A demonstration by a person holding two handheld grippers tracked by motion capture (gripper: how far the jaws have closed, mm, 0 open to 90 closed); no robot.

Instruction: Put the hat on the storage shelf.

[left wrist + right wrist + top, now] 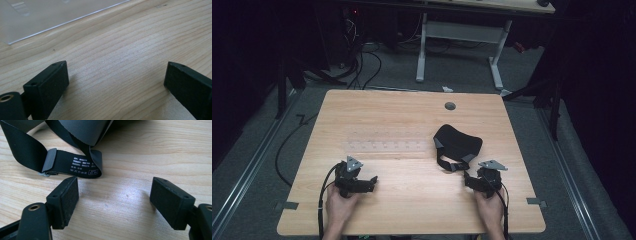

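Observation:
A black eye mask (458,141) with a looped strap lies on the right half of the wooden table (402,115). In the right gripper view its strap (25,152) and a printed label (80,166) rest just beyond the left jaw, not touching it. My right gripper (470,180) (115,192) sits low on the table just in front of the strap, open, with bare wood between the pads. Near the front left, my left gripper (371,181) (116,75) rests on the table, open, with nothing between its jaws.
A clear plastic sheet (387,146) (50,15) lies flat at mid-table, beyond the left gripper. A round cable hole (450,106) sits near the far edge. Past the table stand a white desk frame (462,35) and floor cables (362,60).

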